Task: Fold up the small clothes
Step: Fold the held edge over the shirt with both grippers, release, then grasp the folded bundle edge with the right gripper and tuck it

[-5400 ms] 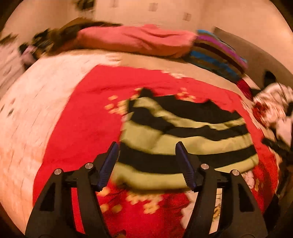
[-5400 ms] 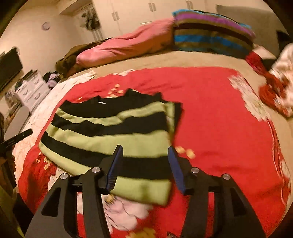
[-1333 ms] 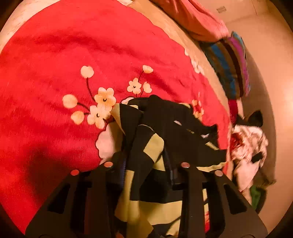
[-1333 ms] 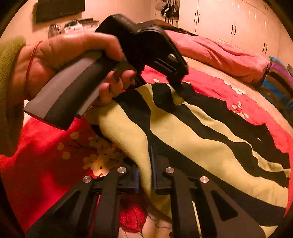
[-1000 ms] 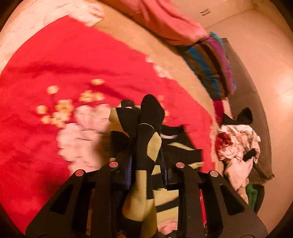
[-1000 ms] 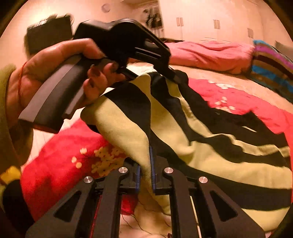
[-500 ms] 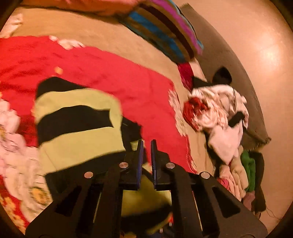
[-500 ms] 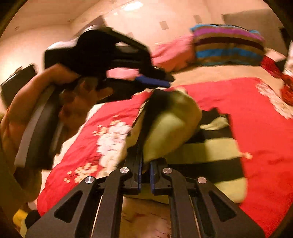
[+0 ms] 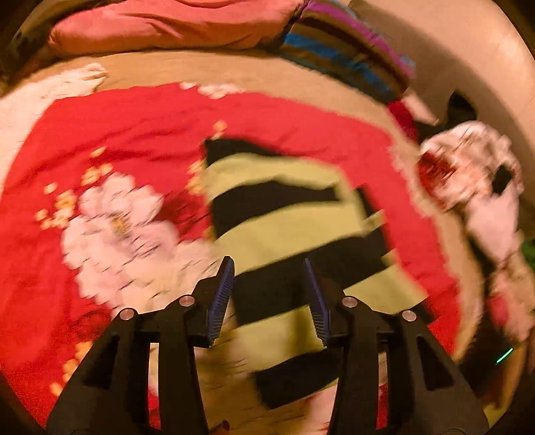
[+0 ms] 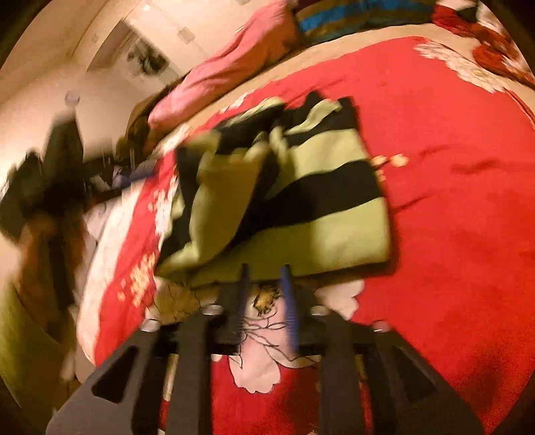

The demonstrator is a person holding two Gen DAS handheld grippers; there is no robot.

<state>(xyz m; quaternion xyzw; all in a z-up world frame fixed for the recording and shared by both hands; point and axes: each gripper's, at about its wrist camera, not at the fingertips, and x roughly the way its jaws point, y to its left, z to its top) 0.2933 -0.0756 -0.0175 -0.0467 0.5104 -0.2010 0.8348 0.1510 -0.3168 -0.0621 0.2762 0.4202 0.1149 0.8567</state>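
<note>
A small green-and-black striped garment [image 9: 287, 214] lies folded on the red flowered blanket [image 9: 133, 127]. My left gripper [image 9: 271, 294] hovers over its near end with the jaws opening; the cloth lies below the gap and the pads do not press on it. In the right wrist view the same garment [image 10: 321, 200] lies rumpled, its left part heaped up. My right gripper [image 10: 265, 294] sits just short of its near edge, jaws opening, nothing between them. The left gripper [image 10: 57, 174] and the hand holding it are a dark blur at the left there.
A pink duvet [image 9: 160, 26] and a striped pillow [image 9: 347, 50] lie at the head of the bed. A heap of white and red clothes [image 9: 474, 180] sits at the right edge. The blanket's red stretch [image 10: 451, 200] runs right of the garment.
Both grippers carried the garment's edge over and let it go. Their jaws have parted, and the garment now lies folded on the blanket.
</note>
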